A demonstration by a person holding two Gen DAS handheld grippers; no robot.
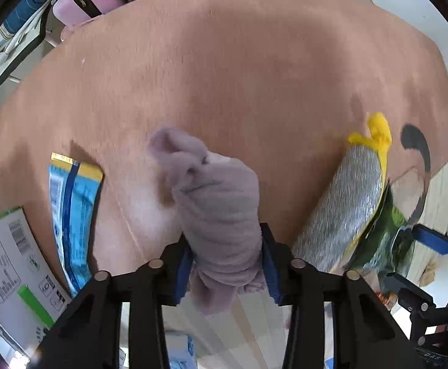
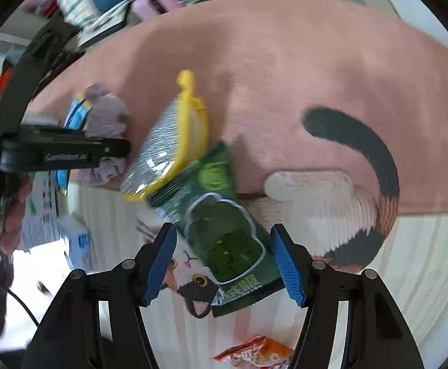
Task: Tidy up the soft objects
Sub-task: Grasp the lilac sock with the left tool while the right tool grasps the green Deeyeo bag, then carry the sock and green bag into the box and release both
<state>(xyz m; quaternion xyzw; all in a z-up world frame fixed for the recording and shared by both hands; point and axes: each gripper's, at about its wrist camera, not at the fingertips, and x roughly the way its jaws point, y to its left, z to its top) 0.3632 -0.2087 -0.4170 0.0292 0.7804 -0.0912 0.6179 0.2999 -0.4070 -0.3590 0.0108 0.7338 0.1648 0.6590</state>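
The left gripper [image 1: 225, 256] pinches a bunched mauve sock [image 1: 214, 203] between its blue pads, held over the near edge of a pink cat rug [image 1: 239, 61]. To its right, the right gripper [image 2: 224, 264] has its jaws spread around a green snack packet [image 2: 221, 230], which lies beside a silver-and-yellow pouch [image 2: 162, 147].
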